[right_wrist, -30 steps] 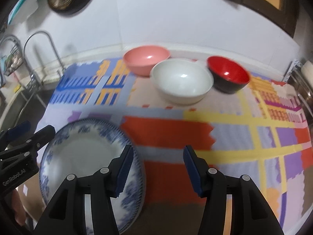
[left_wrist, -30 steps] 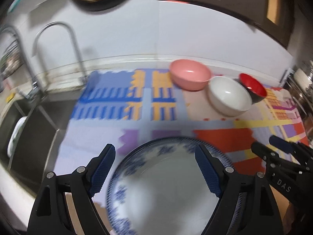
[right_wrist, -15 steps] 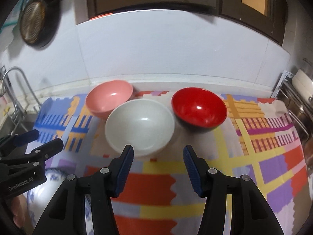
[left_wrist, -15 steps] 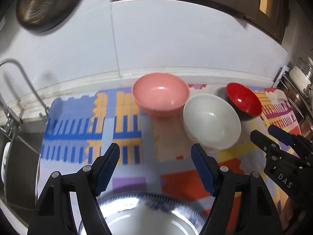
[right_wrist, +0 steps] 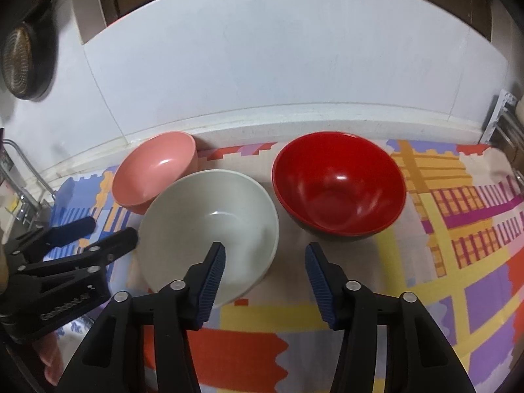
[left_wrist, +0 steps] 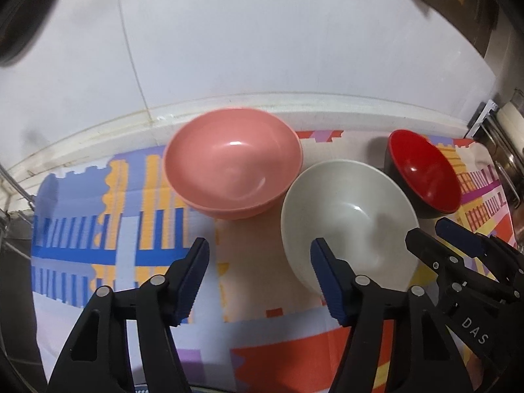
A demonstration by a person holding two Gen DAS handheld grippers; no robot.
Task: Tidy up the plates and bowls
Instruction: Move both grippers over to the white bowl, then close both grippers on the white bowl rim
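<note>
Three bowls sat on the mat [right_wrist: 425,278]: one bowl [right_wrist: 154,170] far left, another [right_wrist: 209,229] nearer, the third [right_wrist: 339,190] right.

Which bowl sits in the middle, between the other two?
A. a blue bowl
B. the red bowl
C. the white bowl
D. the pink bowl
C. The white bowl sits on the colourful mat between the pink bowl on its left and the red bowl on its right, a bit nearer the camera than both.
</note>
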